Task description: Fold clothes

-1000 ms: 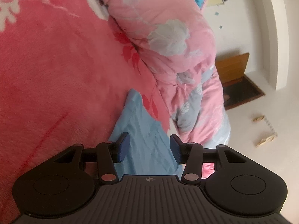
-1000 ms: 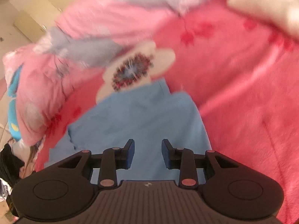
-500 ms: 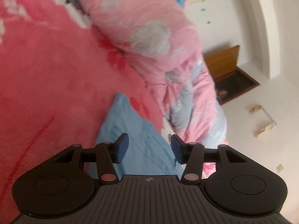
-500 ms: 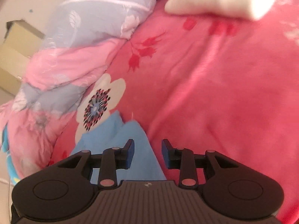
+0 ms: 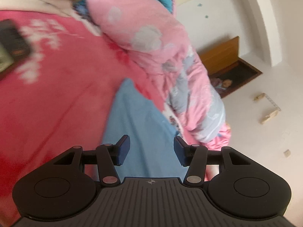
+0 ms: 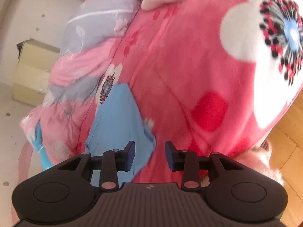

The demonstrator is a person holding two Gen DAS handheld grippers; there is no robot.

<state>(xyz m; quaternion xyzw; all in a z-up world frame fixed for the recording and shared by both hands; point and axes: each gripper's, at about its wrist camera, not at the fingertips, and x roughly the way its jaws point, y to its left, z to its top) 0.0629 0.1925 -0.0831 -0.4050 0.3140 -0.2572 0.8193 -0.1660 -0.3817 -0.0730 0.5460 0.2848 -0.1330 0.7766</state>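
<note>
So a light blue garment (image 5: 138, 121) is seen laid out on a red fleece blanket (image 5: 56, 94) covering the bed, running from the middle of the left wrist frame down to the lower centre, where it's partly hidden by the left tool (image 5: 151, 150). That tool is held wide apart with nothing between its fingers, just above the blue cloth. A bunched-up pink and grey quilt (image 5: 161, 43) is piled along the right edge of the garment, and a dark flat object (image 5: 13, 39) is spotted at the far left of the frame, too blurred to be identified. In the right wrist view the same garment (image 6: 119, 121) is found at lower left of centre, narrowing toward the top, with the quilt (image 6: 90, 43) beside it on the left. The right tool (image 6: 150, 156) is also spread open and empty, its left finger (image 6: 129, 156) over the garment's lower edge and its right finger over the blanket (image 6: 189, 66). A big white flower print (image 6: 269, 37) is shown at upper right.
</note>
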